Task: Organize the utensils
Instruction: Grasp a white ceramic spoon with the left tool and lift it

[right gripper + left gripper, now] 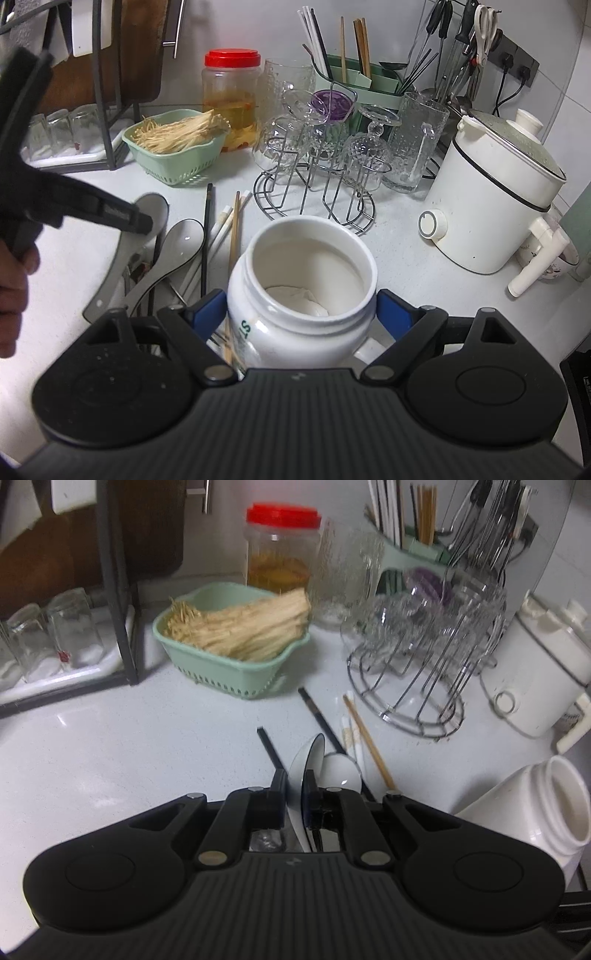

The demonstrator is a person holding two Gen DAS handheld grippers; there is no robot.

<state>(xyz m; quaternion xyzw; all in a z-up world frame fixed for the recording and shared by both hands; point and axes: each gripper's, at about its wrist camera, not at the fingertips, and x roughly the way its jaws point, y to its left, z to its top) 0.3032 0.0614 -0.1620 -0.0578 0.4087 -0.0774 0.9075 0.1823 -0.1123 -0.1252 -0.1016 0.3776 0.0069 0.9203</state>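
Note:
My left gripper (295,794) is shut on a grey-white ceramic spoon (308,760), held on edge just above the counter. In the right wrist view it (146,225) pinches that spoon (147,214) at the left. A second ceramic spoon (341,771) lies beside it, also in the right wrist view (177,240). Black chopsticks (317,716), a wooden chopstick (369,744) and white chopsticks (221,225) lie loose on the counter. My right gripper (301,314) is shut on a white open jar (306,280), upright on the counter; the jar shows in the left wrist view (535,805).
A wire glass rack (314,173) with upturned glasses stands behind the jar. A green utensil holder (354,81) with chopsticks is at the back. A green basket of enoki mushrooms (173,147), a red-lidded jar (231,96), a white cooker (495,199) and a black shelf frame (118,609) surround the counter.

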